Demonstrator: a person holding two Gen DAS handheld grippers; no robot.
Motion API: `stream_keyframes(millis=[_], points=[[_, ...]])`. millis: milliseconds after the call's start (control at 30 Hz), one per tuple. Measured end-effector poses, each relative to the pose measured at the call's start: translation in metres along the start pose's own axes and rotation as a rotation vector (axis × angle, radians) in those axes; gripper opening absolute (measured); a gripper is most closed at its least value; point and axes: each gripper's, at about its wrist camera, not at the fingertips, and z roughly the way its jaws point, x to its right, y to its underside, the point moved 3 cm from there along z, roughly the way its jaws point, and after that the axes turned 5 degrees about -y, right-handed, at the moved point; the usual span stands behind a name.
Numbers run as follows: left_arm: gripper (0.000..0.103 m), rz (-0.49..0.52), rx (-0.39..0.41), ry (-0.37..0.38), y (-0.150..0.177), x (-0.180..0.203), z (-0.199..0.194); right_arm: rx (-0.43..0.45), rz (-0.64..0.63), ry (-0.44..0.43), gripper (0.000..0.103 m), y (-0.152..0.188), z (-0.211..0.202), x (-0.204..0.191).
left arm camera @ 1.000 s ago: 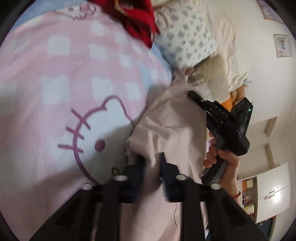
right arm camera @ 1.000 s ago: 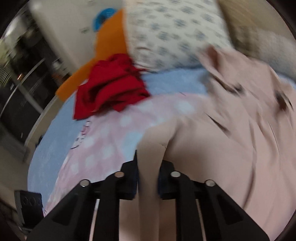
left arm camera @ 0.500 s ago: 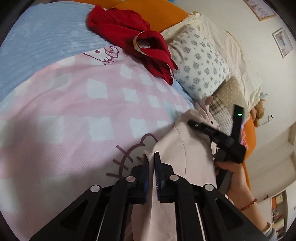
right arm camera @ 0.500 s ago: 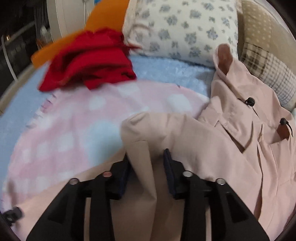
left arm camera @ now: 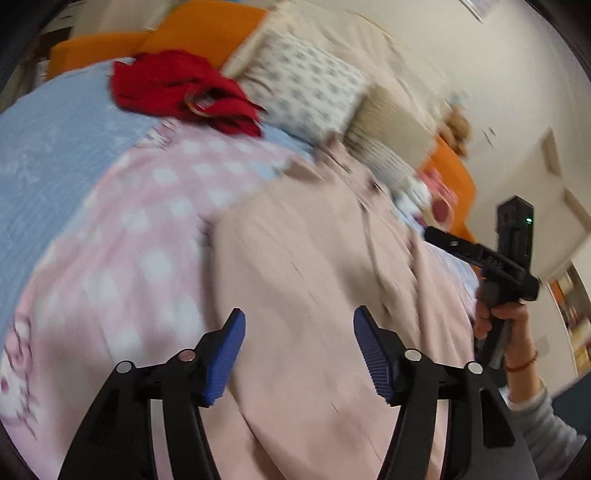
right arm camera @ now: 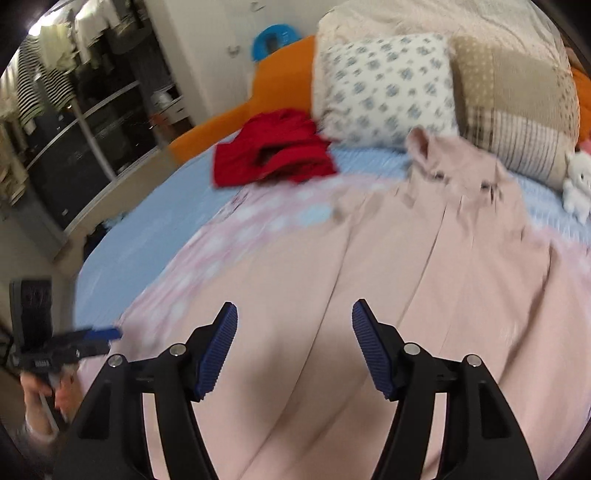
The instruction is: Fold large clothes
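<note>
A large pale pink garment (left arm camera: pixel 314 266) (right arm camera: pixel 424 266) lies spread over the bed, its collar end toward the pillows and one side folded in along its length. My left gripper (left arm camera: pixel 298 321) hangs above it with its jaws opening and nothing between the blue pads. My right gripper (right arm camera: pixel 293 314) is also above the cloth, jaws opening, nothing pinched. In the left wrist view the right gripper (left arm camera: pixel 480 254) shows at the right edge in a hand; in the right wrist view the left gripper (right arm camera: pixel 92 338) shows at the lower left.
A pink checked blanket (left arm camera: pixel 147 229) covers a blue sheet (right arm camera: pixel 147 236). A red garment (left arm camera: pixel 177 88) (right arm camera: pixel 273 151) lies crumpled near the patterned pillows (right arm camera: pixel 388 85). An orange bed surround (left arm camera: pixel 192 33) runs behind. A white plush toy (right arm camera: pixel 576 181) sits at the right. A dark wardrobe (right arm camera: pixel 74 110) stands left.
Both grippers let go of the pink cloth they pinched and pulled back and up. The folded side now lies flat on the garment. Both sets of jaws stand much wider.
</note>
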Motion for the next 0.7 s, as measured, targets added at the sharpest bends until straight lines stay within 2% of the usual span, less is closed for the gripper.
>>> stream_keyframes(millis=[33, 100, 200, 300, 367, 400, 433, 467, 500, 533, 600, 700], points=[[0.065, 0.018, -0.046, 0.035, 0.016, 0.011, -0.002, -0.009, -0.012, -0.008, 0.065, 0.012, -0.003, -0.009], [0.065, 0.063, -0.114, 0.043, 0.045, 0.028, -0.001, -0.058, -0.010, -0.033, 0.064, 0.050, -0.003, -0.026], [0.065, 0.112, -0.183, 0.011, 0.084, 0.043, 0.002, -0.129, 0.007, -0.038, 0.062, 0.085, 0.011, -0.039], [0.069, 0.098, -0.239, -0.022, 0.123, 0.043, 0.004, -0.223, 0.050, -0.003, 0.061, 0.113, 0.028, -0.041], [0.069, 0.090, -0.268, -0.044, 0.148, 0.042, 0.004, -0.284, 0.093, -0.063, 0.050, 0.131, 0.037, -0.044], [0.069, 0.082, -0.284, -0.024, 0.157, 0.042, 0.006, -0.305, 0.098, -0.095, 0.037, 0.139, 0.041, -0.049], [0.069, 0.064, -0.305, 0.007, 0.163, 0.041, 0.010, -0.315, 0.087, -0.107, 0.028, 0.143, 0.043, -0.052], [0.067, 0.039, -0.322, 0.027, 0.169, 0.041, 0.013, -0.325, 0.053, -0.095, 0.025, 0.146, 0.045, -0.057], [0.062, 0.026, -0.316, 0.040, 0.172, 0.043, 0.014, -0.325, 0.043, -0.092, 0.012, 0.144, 0.045, -0.058], [0.060, 0.029, -0.311, 0.051, 0.172, 0.045, 0.015, -0.325, 0.050, -0.098, 0.007, 0.141, 0.044, -0.058], [0.052, 0.029, -0.302, 0.079, 0.169, 0.053, 0.010, -0.289, 0.102, -0.112, 0.007, 0.130, 0.030, -0.054], [0.050, 0.017, -0.301, 0.166, 0.170, 0.069, 0.001, -0.231, 0.083, -0.079, 0.007, 0.118, 0.005, -0.049]])
